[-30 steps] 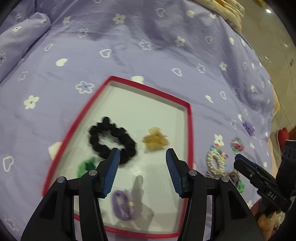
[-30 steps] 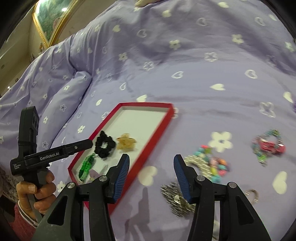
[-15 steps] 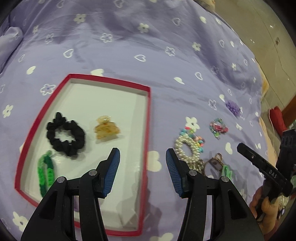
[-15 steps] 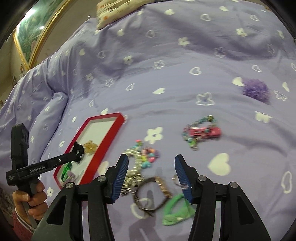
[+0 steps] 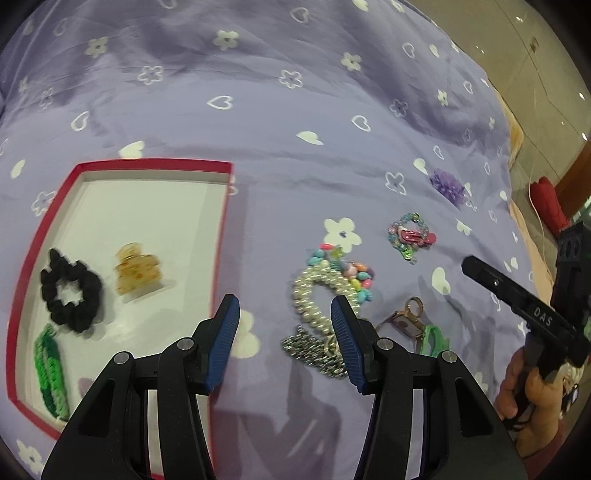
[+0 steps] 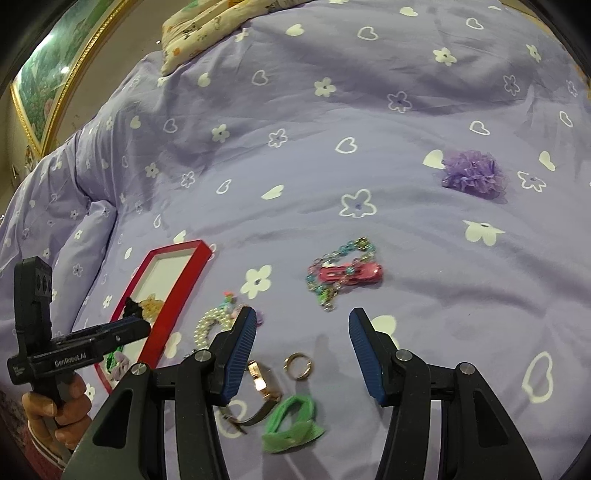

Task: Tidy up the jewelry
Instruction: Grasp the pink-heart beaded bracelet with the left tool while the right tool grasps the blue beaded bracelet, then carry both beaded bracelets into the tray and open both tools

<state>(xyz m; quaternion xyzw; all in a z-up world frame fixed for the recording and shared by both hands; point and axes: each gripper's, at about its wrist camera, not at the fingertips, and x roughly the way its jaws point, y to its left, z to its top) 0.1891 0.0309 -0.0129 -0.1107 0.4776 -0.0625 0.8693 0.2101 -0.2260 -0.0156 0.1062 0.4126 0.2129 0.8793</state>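
Observation:
A red-rimmed white tray (image 5: 226, 206) lies on the purple bedspread; it also shows in the right wrist view (image 6: 192, 273). In it lie a black scrunchie (image 5: 72, 295), an amber claw clip (image 5: 136, 273) and a green braided band (image 5: 50, 373). Loose on the bed lie a pearl and bead bracelet (image 5: 325, 284), a silver chain (image 5: 310, 350), a pink clip on a beaded chain (image 6: 347, 275), a ring (image 6: 297, 365), a watch (image 6: 262, 384), a green bow (image 6: 293, 421) and a purple scrunchie (image 6: 474, 173). My left gripper (image 5: 284, 321) is open above the tray's right rim. My right gripper (image 6: 303, 336) is open above the ring.
The bedspread (image 6: 332, 110) covers the whole bed. A patterned pillow (image 6: 207, 22) lies at the far edge. A framed picture (image 6: 48, 81) hangs at the left. The floor (image 5: 535, 55) and a red object (image 5: 550, 203) lie beyond the bed's right edge.
Both grippers have swung right, away from the tray and toward the loose jewelry. The purple scrunchie, ring and green bow have come into the right wrist view. Both grippers stay open.

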